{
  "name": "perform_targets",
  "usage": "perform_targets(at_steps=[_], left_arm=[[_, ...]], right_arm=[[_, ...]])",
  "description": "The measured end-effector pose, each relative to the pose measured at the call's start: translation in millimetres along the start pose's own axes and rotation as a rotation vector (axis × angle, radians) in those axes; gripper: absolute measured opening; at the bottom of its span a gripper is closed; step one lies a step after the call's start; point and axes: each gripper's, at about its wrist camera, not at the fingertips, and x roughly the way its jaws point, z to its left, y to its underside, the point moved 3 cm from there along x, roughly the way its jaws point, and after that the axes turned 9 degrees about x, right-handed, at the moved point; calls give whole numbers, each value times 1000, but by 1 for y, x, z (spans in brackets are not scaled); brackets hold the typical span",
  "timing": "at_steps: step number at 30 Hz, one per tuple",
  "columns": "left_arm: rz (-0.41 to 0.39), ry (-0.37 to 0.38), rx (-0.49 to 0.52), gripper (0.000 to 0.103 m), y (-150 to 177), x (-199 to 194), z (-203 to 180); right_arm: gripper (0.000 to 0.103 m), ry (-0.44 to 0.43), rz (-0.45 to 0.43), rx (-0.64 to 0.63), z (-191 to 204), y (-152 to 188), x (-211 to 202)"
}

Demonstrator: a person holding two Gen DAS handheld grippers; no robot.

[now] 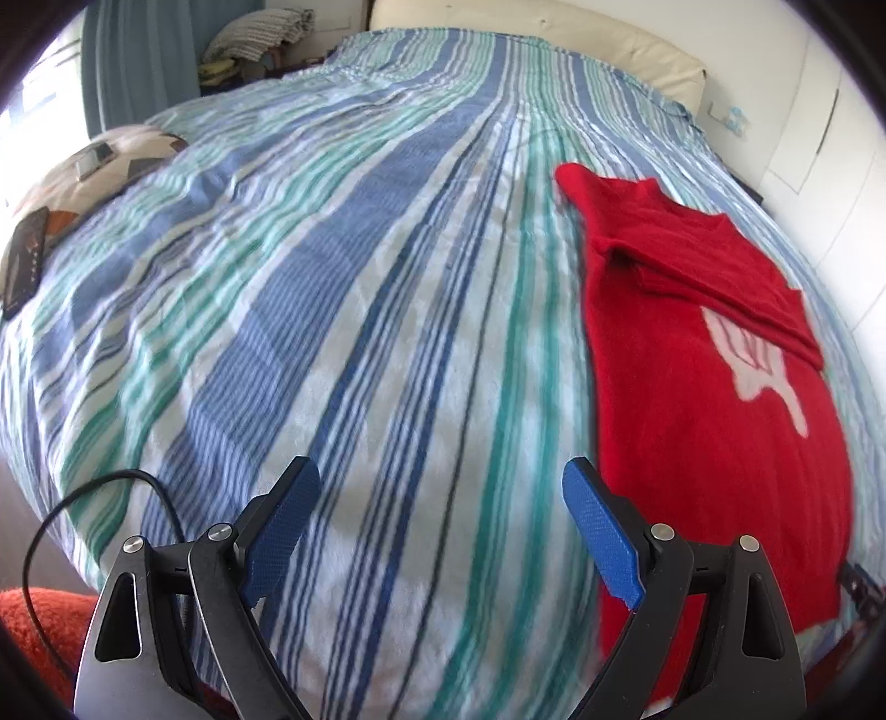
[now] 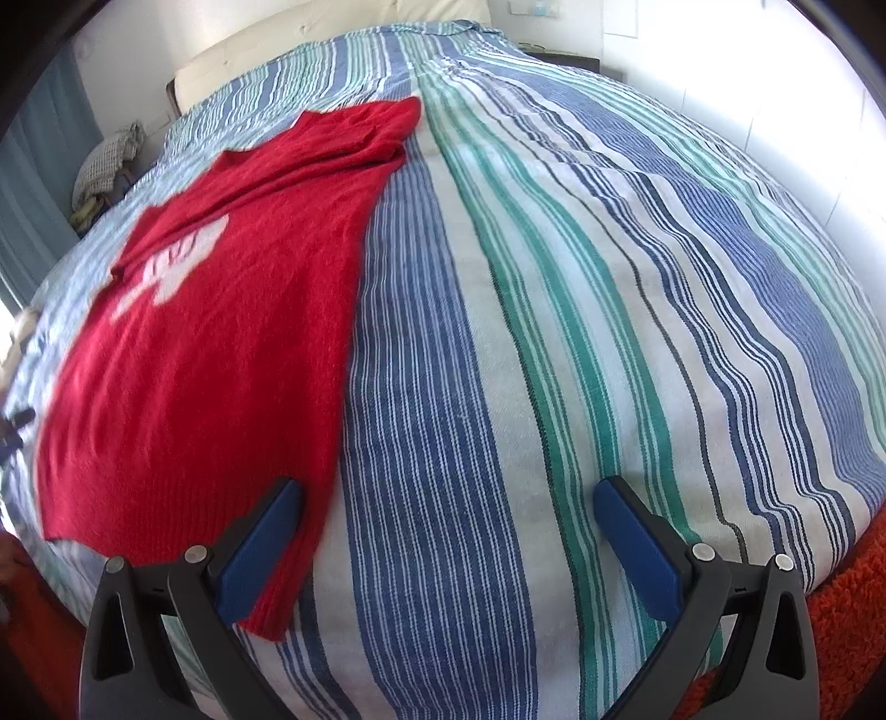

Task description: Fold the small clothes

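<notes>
A small red knit sweater [image 1: 714, 399] with a white motif on its front lies flat on the striped bedspread [image 1: 360, 277], a sleeve folded across its chest. In the left wrist view it lies to the right of my left gripper [image 1: 443, 482], which hangs open above bare bedspread with nothing between its blue pads. In the right wrist view the red sweater [image 2: 221, 343] lies to the left, its hem corner just under the left finger [image 2: 260, 554] of my right gripper [image 2: 448, 501]. That gripper stands open too and holds nothing.
A patterned cushion [image 1: 94, 171] with a dark tablet [image 1: 25, 260] sits at the bed's left edge. A cream headboard [image 1: 581, 39] lies beyond the bed's far end, a white wardrobe [image 1: 819, 127] to the right. An orange rug [image 2: 847, 626] borders the bed's near edge. A black cable [image 1: 72, 498] loops near my left gripper.
</notes>
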Motion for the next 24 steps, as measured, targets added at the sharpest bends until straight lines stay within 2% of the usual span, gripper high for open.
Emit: perform_targets(at_steps=[1,3,5,7,9,11,14,17,20,22,23,24], left_arm=[[16,51,-28,91,2,-4,0],[42,163,-88,91,10,-12,-1],[66,236,-115,92,20,-19,-8],[101,272,-89,92,31,-21,-19],[133,295,-27,91,38,-21,-37],[157,320,50,87,42,-19,-56],[193,330,133,72,47,-13,-77],[223,297,163,70,51,-7,-82],[236,284,171,68,54,-6,-83],[241,281,167,66,55,-4,-84],[243,277,168,64,55,-4,-84],[245,274,168,63,55,-4,-84]], right_arm=[[103,-24,-10,31,-3,-4,-5],[103,-136,-61,125,-12,-18,-24],[103,-242,-84,200,-20,-29,-39],[103,-352,-57,229,-19,-34,-49],[103,-428,19,188,-5,-29,-50],[103,-452,103,124,10,-15,-46],[99,-419,182,21,27,4,-35],[96,-383,177,21,27,0,-30],[96,-412,152,72,19,-9,-31],[96,-426,186,90,18,-9,-21],[90,-430,206,92,19,-2,-17],[77,-429,234,95,20,3,-12]])
